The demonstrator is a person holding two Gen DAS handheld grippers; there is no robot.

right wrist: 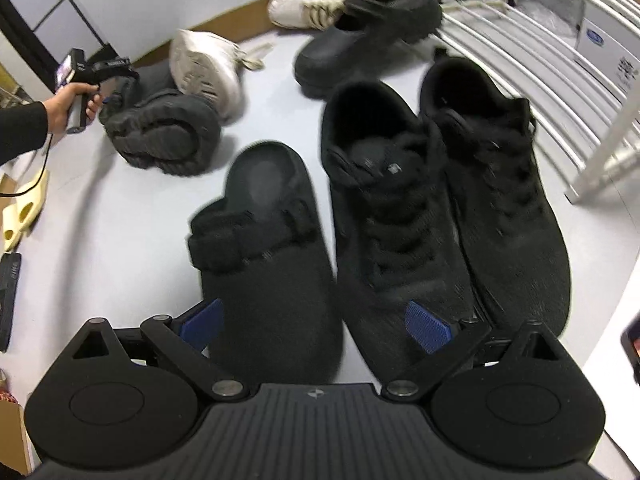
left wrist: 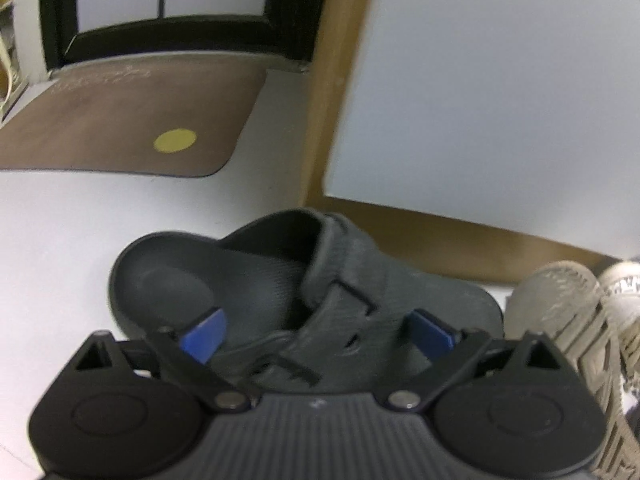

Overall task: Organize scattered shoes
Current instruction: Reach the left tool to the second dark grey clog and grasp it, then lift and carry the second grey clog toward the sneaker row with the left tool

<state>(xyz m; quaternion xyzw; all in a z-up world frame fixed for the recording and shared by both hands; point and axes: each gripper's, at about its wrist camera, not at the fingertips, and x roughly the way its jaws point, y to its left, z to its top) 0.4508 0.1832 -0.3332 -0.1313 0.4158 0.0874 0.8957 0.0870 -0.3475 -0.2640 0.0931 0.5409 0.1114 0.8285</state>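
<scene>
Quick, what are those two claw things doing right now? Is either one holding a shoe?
Left gripper: open, jaws spread around the dark grey clog, not clamped.
Right gripper: open, holding nothing, over the black strap clog.

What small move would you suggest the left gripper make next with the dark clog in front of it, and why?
Probably ease forward and close: the left gripper is open, its blue fingers straddling the dark clog's strap area without yet clamping it.
</scene>
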